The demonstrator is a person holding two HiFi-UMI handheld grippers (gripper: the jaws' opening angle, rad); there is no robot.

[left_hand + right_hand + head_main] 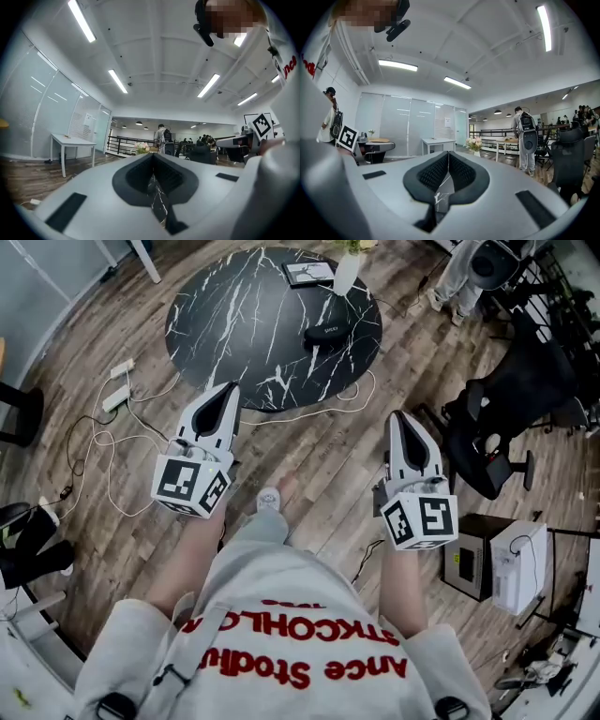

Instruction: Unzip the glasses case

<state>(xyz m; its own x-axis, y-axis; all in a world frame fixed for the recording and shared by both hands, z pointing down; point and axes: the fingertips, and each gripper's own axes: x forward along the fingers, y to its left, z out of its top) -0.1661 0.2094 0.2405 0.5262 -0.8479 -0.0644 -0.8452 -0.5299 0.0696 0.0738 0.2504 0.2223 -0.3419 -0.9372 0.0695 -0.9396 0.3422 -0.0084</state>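
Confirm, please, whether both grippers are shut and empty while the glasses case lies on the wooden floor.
Not quite: the head view shows the glasses case on the round marble table, not the floor. The left gripper and right gripper are shut and empty.

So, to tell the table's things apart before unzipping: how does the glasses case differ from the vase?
The glasses case is black, the vase white. The glasses case lies low and flat; the vase stands upright, holding flowers. The glasses case sits nearer the person, the vase by the far rim. Both rest on the round marble table, untouched.
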